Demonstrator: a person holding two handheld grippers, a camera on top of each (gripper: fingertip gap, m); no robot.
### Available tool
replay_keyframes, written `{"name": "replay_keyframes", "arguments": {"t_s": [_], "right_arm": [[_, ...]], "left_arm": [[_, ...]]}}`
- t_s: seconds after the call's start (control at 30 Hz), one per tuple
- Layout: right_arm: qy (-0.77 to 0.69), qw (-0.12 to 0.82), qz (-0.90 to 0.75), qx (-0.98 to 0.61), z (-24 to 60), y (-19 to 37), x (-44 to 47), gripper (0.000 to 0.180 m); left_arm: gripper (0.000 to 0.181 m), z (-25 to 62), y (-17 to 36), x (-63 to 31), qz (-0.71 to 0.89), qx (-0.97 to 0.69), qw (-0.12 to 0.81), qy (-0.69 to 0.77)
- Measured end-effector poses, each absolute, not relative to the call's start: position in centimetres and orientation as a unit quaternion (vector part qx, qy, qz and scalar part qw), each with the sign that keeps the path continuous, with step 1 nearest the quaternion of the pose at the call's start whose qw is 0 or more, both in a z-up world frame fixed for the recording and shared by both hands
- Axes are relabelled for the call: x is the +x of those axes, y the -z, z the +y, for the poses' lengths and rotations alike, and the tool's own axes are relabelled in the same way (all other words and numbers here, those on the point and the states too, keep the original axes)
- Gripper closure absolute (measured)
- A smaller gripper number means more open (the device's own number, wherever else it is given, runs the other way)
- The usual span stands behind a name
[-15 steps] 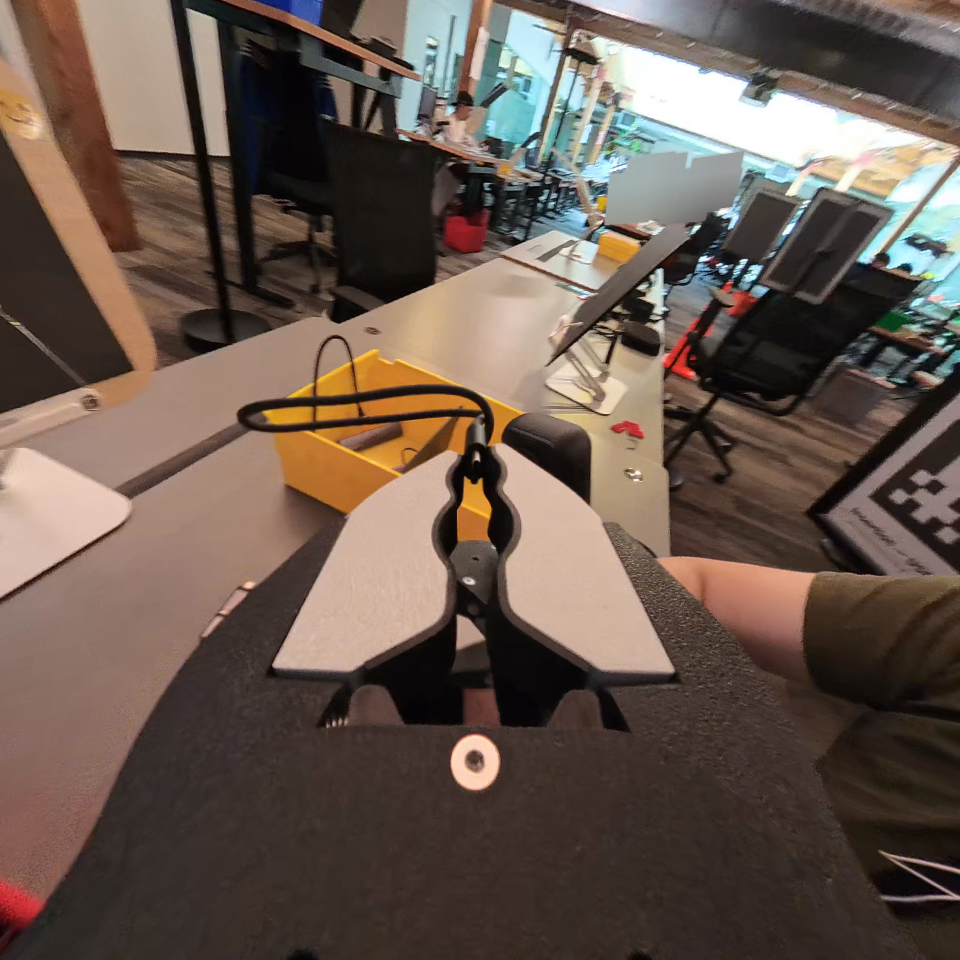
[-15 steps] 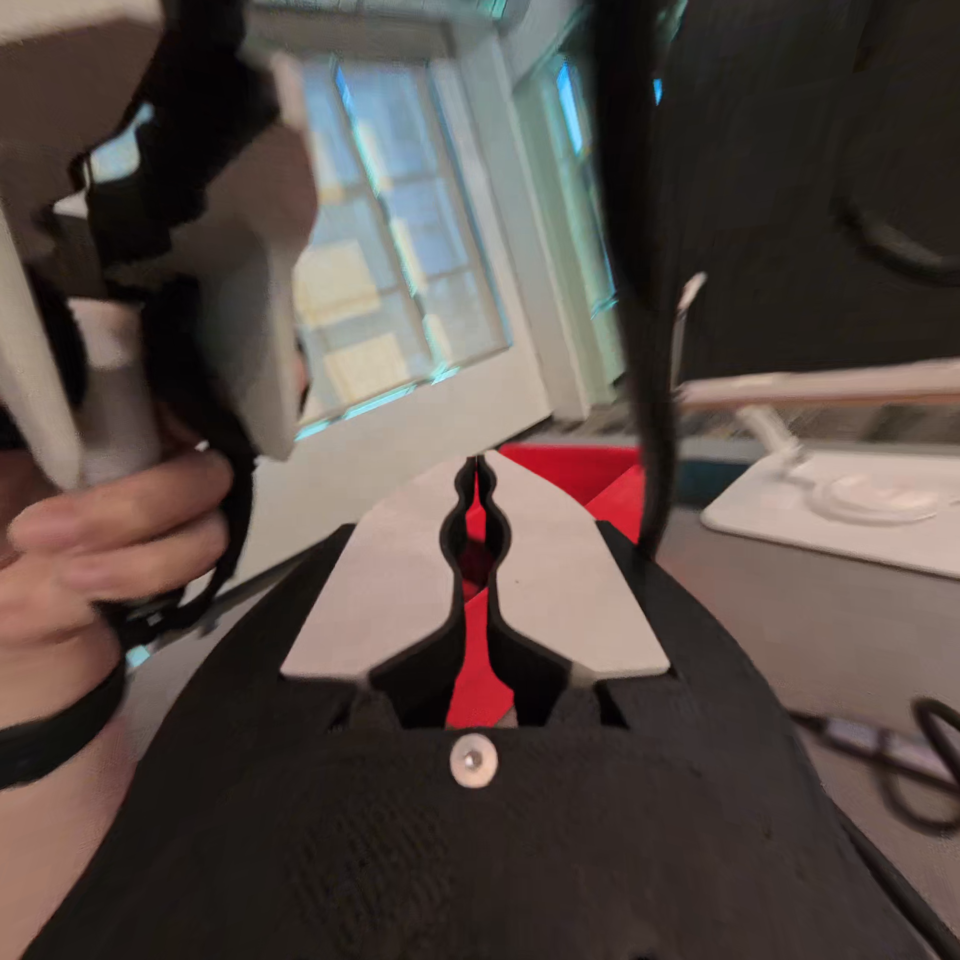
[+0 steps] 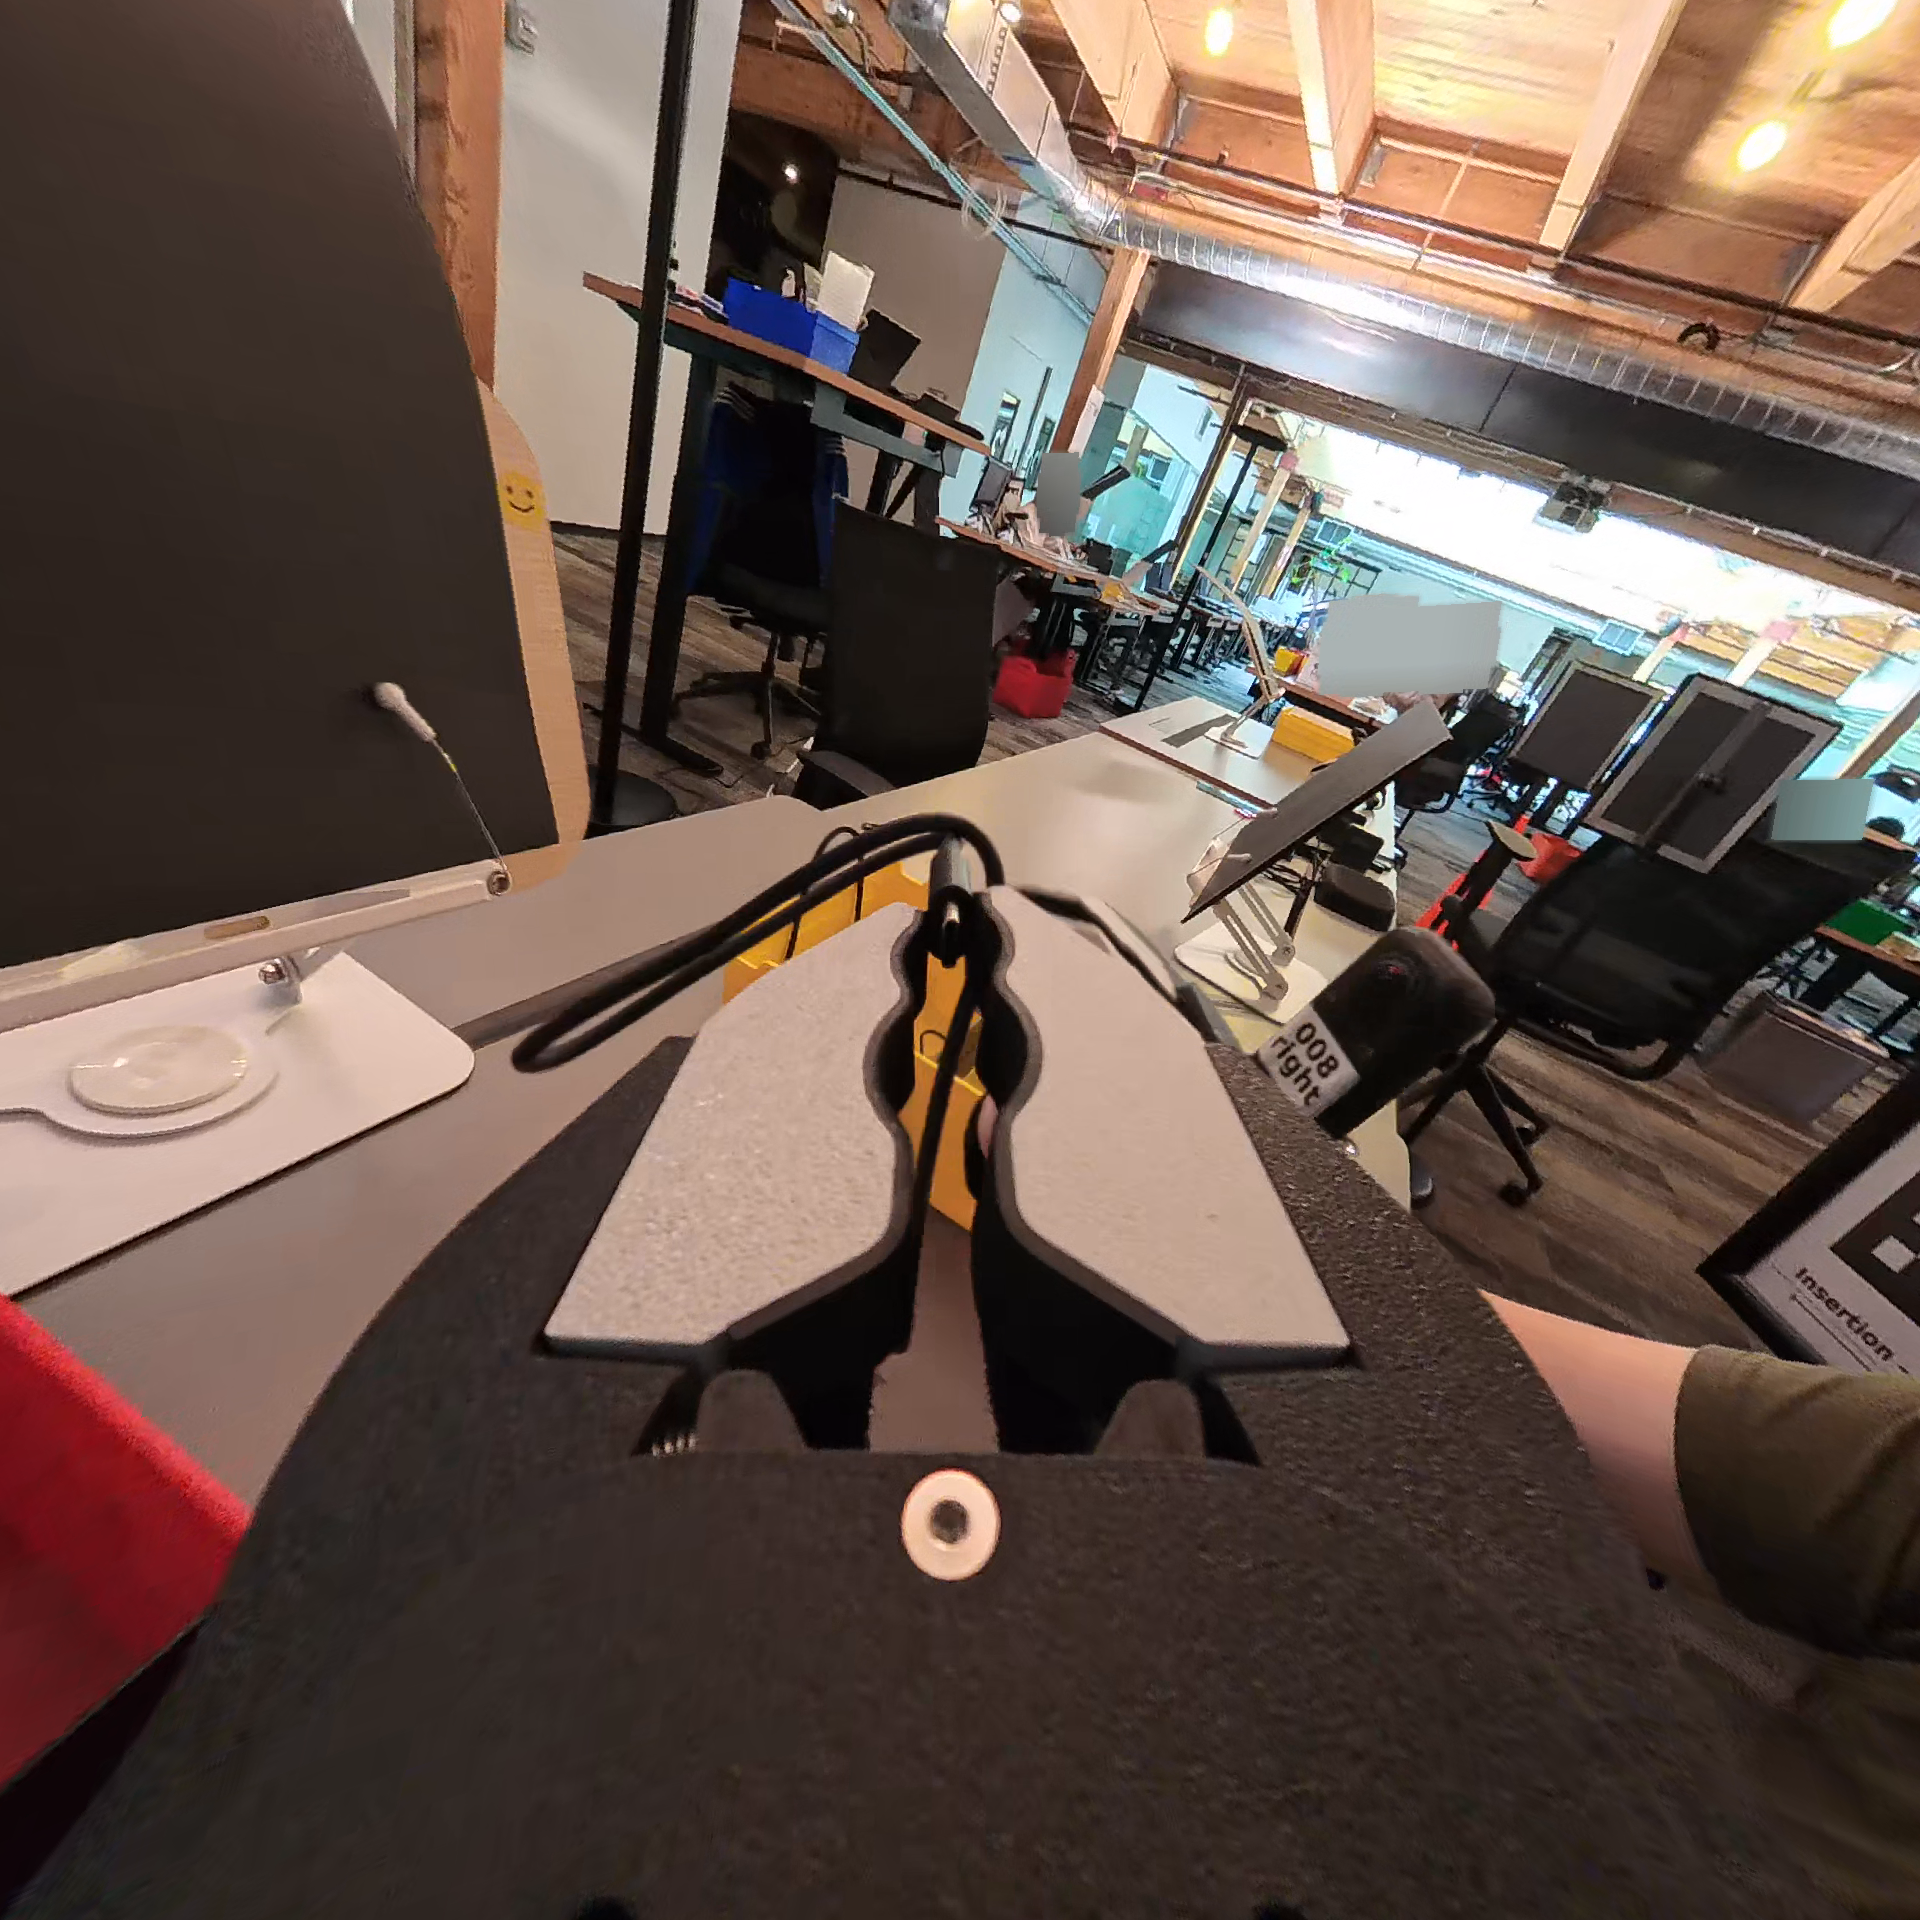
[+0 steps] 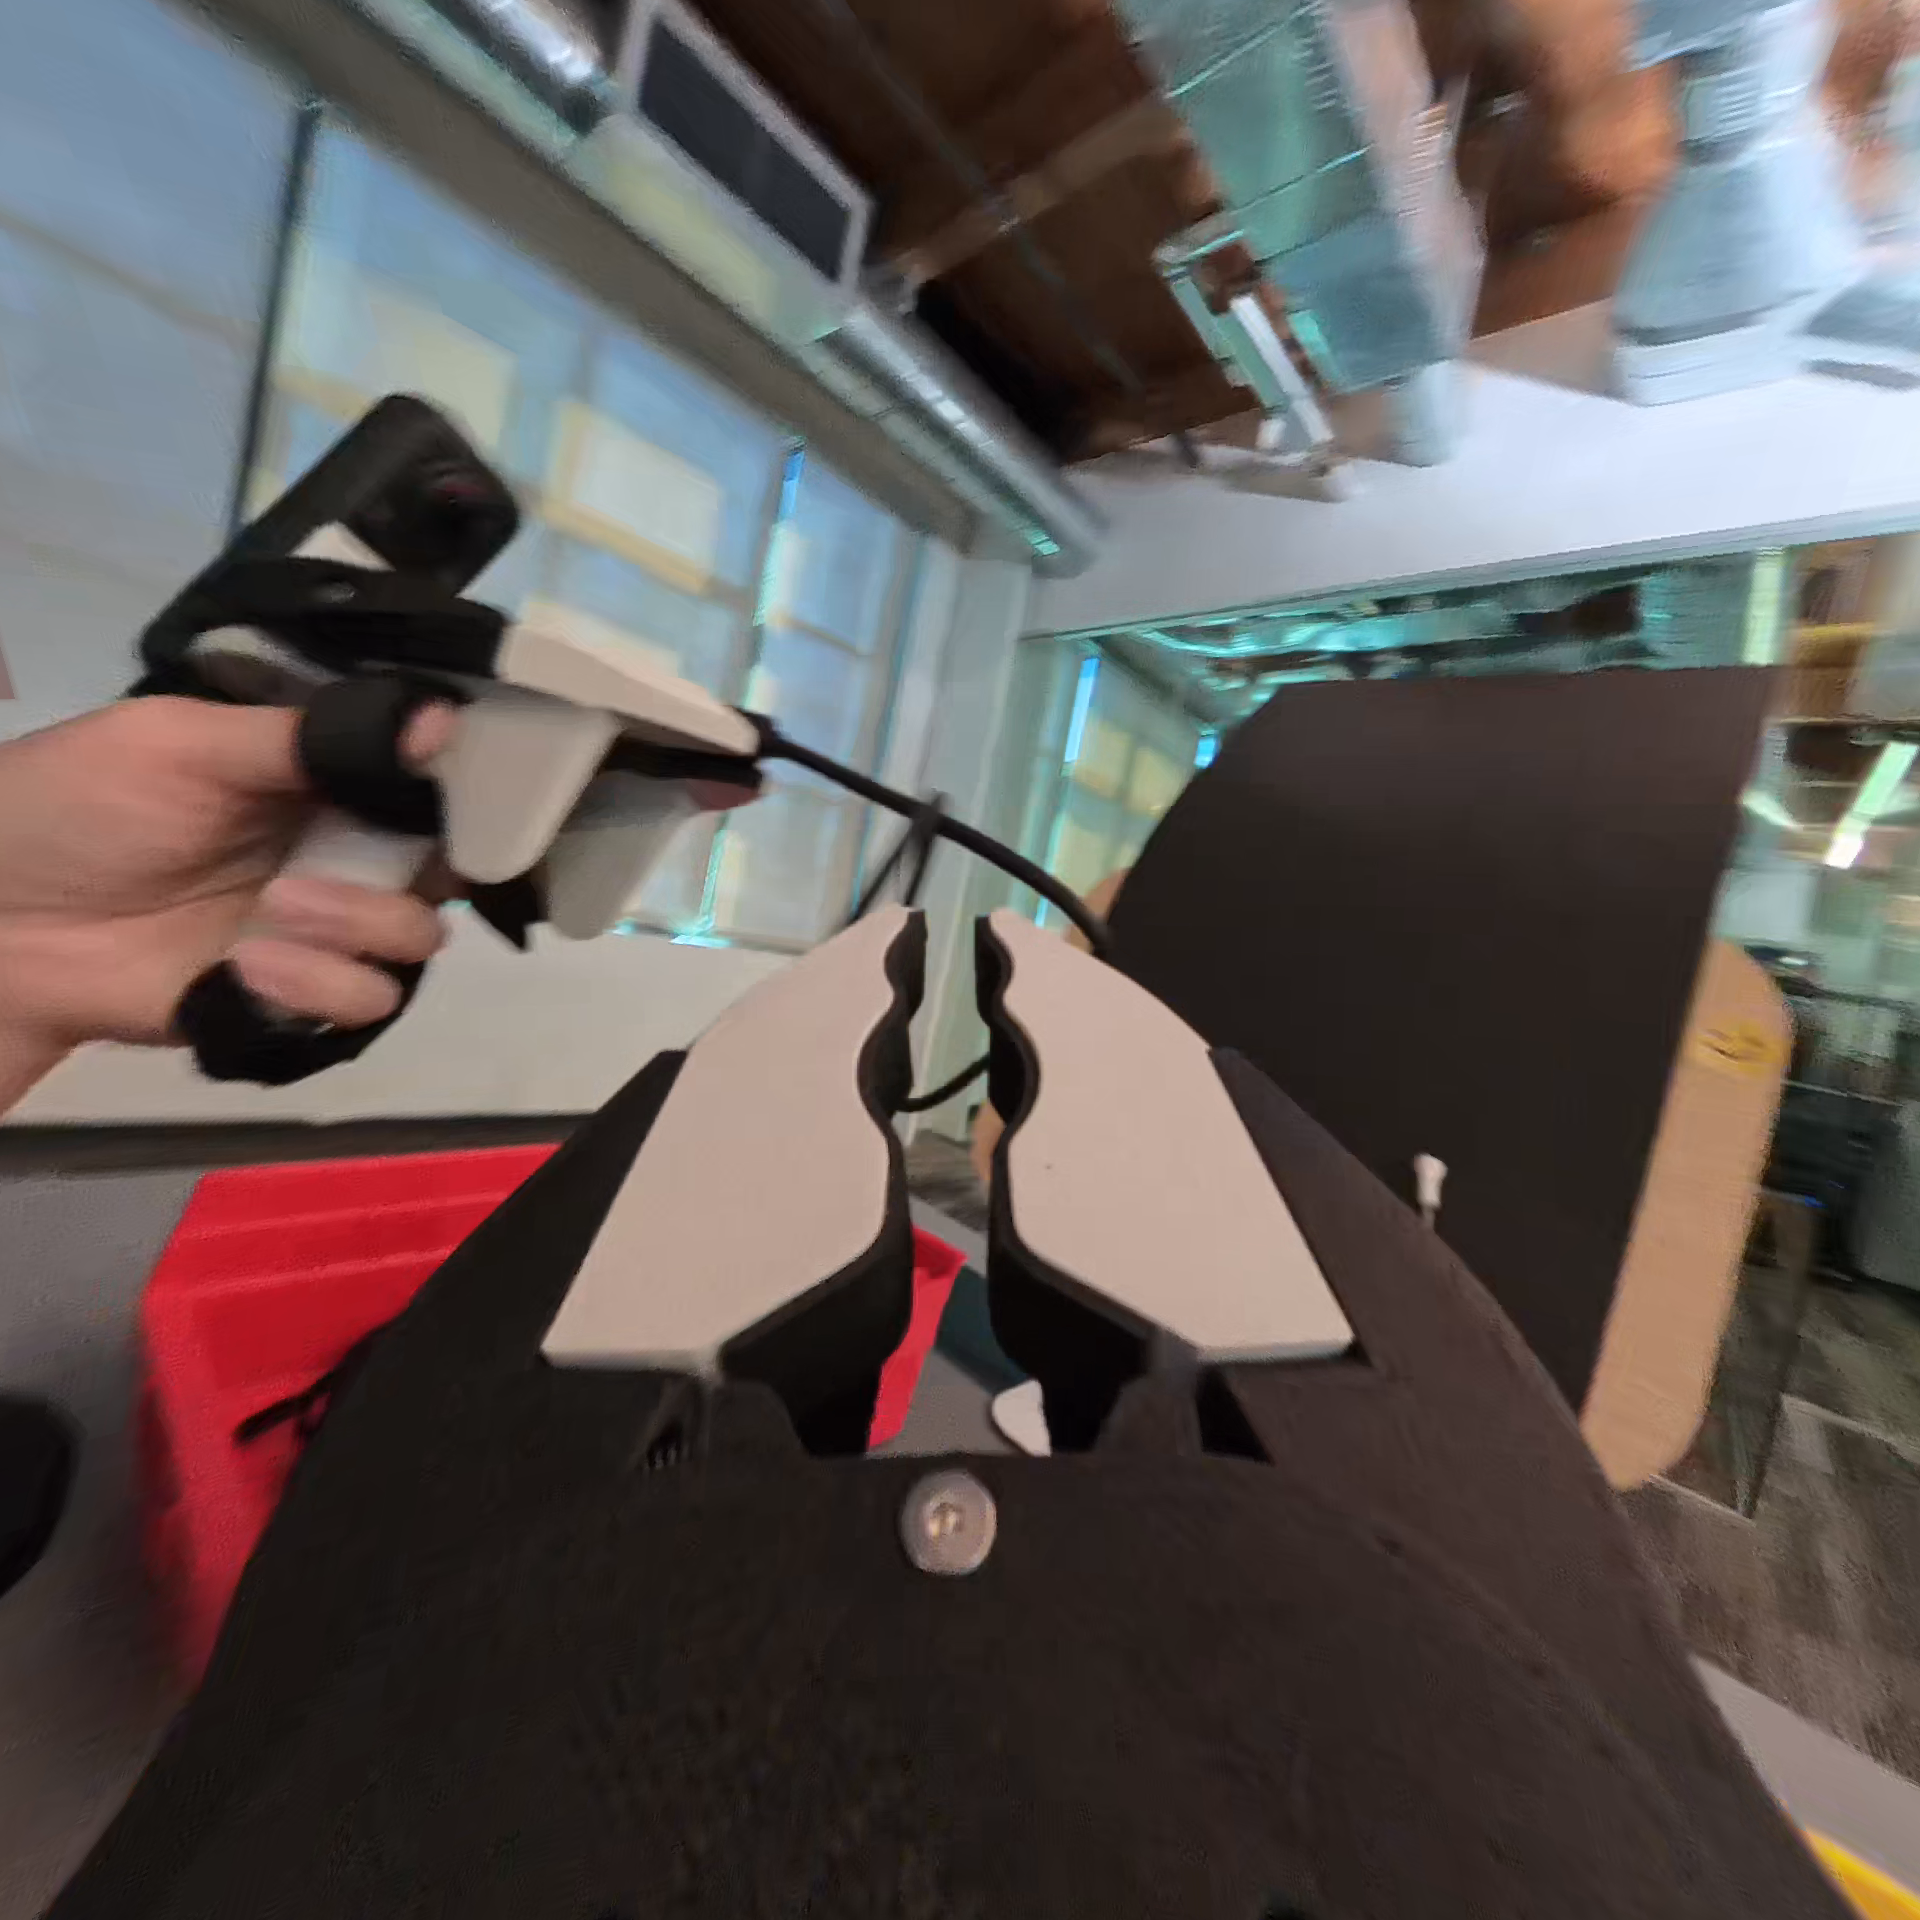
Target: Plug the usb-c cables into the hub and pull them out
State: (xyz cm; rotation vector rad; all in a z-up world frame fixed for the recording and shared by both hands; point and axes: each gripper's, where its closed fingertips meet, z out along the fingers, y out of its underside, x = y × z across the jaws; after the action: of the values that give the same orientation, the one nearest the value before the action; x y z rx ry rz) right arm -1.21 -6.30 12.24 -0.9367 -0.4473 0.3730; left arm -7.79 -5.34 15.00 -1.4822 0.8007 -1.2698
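Observation:
My left gripper (image 3: 954,914) is shut on the plug end of a black usb-c cable (image 3: 948,871), held in the air above the grey table (image 3: 436,1226). The cable loops out to the left and hangs down between the fingers. In the right wrist view a hand holds the left gripper (image 4: 753,748) at upper left, and the cable (image 4: 883,795) trails from its tips down behind my right gripper (image 4: 948,925). The right gripper's jaws stand a little apart with nothing between them. The hub shows in neither view.
A yellow bin (image 3: 935,1153) sits on the table behind the left fingers. A red bin (image 4: 312,1299) is below the right gripper. A black board (image 4: 1403,987) on a white stand (image 3: 260,1091) is to the left. The right gripper's camera body (image 3: 1392,997) is close on the right.
The left gripper has tilted upward with the cable still in it. The right gripper has swung up and away from the left one, and its jaws have parted slightly.

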Motion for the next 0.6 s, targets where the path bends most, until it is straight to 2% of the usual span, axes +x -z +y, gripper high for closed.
{"name": "replay_keyframes", "arguments": {"t_s": [0.13,0.17,0.27,0.3,0.33,0.6], "right_arm": [[-0.217,0.795,-0.241,-0.512,-5.7,-11.7,-3.4,0.138],[-0.230,0.778,-0.223,-0.541,-5.0,-11.4,-3.4,0.136],[-0.289,0.719,-0.214,-0.594,-4.4,-10.0,-4.5,0.138],[-0.307,0.705,-0.221,-0.601,-4.6,-9.8,-4.8,0.161],[-0.327,0.692,-0.242,-0.596,-5.2,-10.0,-5.1,0.173],[-0.454,0.627,-0.207,-0.598,-6.9,-15.5,3.0,0.175]], "left_arm": [[0.175,-5.4,-14.8,-7.7,0.341,-0.616,0.505,0.499],[0.175,-5.6,-14.8,-7.6,0.345,-0.615,0.506,0.497],[0.175,-6.2,-14.7,-7.1,0.361,-0.613,0.500,0.494],[0.175,-6.4,-14.4,-6.8,0.369,-0.614,0.497,0.490],[0.175,-6.5,-14.1,-6.6,0.378,-0.617,0.494,0.482],[0.175,-7.7,-10.9,-6.4,0.498,-0.624,0.447,0.402]]}}
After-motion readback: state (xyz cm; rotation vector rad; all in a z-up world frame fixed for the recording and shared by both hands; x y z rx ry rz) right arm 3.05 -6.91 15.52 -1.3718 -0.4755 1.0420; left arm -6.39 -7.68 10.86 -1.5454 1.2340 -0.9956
